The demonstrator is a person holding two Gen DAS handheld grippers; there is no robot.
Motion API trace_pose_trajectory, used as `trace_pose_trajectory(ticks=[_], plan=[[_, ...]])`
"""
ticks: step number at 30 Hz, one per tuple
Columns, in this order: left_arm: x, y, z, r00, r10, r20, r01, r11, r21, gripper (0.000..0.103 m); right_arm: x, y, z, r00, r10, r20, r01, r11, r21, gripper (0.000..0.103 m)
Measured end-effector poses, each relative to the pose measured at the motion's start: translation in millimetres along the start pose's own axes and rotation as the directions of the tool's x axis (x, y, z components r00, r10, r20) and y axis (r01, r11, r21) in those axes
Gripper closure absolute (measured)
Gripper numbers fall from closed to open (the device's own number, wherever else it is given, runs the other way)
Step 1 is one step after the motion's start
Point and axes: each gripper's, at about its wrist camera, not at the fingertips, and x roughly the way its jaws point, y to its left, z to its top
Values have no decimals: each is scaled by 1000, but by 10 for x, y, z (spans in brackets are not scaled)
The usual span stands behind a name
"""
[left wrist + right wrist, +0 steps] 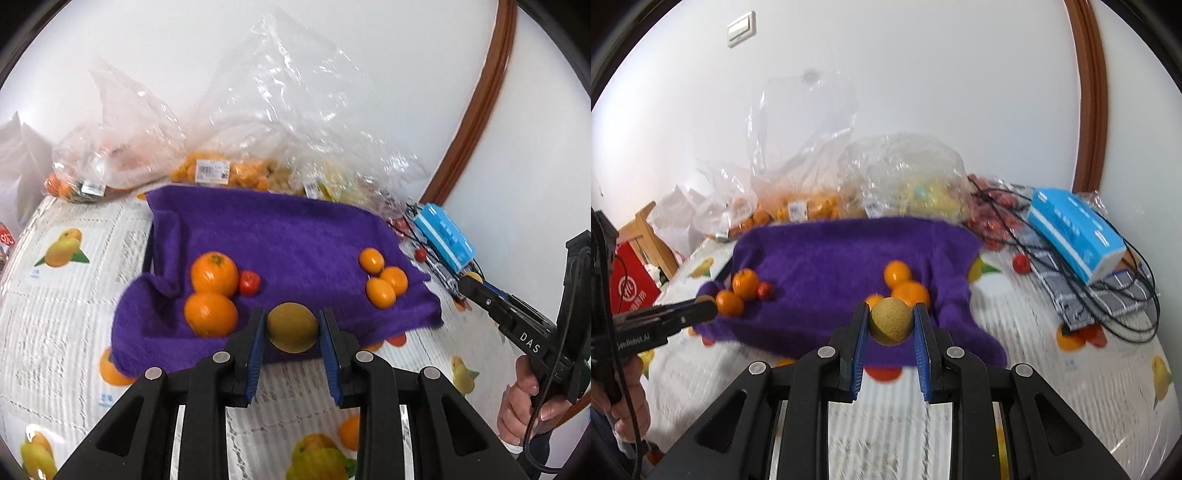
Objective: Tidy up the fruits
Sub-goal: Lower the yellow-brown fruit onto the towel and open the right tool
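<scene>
Each gripper is seen carrying a fruit, so the sorting is judged to be partly done and a placing step to be in hand on both sides.

The left gripper [291, 326] has its jaws clamped on a greenish-brown kiwi [291, 328], held over the 6 o'clock edge of the purple towel [280, 236]. The right gripper [891, 325] has its jaws clamped on a second kiwi [891, 321], likewise held above the near edge of the towel, just in front of the small oranges.

Groups have already been laid out on the towel. In the left wrist view, two large oranges [212, 295] lie touching each other at 9 o'clock of the left kiwi, with a small red fruit [249, 282] just beside them. Three small oranges [384, 278] are clustered at 2 o'clock, near the towel's right edge. No kiwi is seen resting on the towel, so that group is judged not yet begun.

Much appears to be left. Clear plastic bags [221, 162] at 12 o'clock behind the towel hold many orange and yellow fruits, and red fruits are seen beside a blue box [1075, 232] at 2 o'clock in the right wrist view. One loose red fruit [1021, 263] lies on the printed tabletop [1052, 369], apart from the towel.

A free patch of towel between the two orange groups would seem suited to the kiwis.
</scene>
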Motion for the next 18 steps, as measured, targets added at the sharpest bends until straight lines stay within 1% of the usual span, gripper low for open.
trace_pose_trajectory(ticks=[9, 13, 18], plan=[[81, 46, 233, 998, 47, 43, -46, 999, -22, 76, 157, 179, 268, 999, 31, 24, -30, 999, -30, 79], [221, 82, 317, 996, 69, 52, -67, 997, -37, 76, 320, 193, 324, 999, 44, 10, -44, 999, -24, 79], [378, 151, 376, 996, 74, 54, -70, 995, -72, 75, 560, 225, 424, 999, 51, -15, -52, 998, -37, 79]])
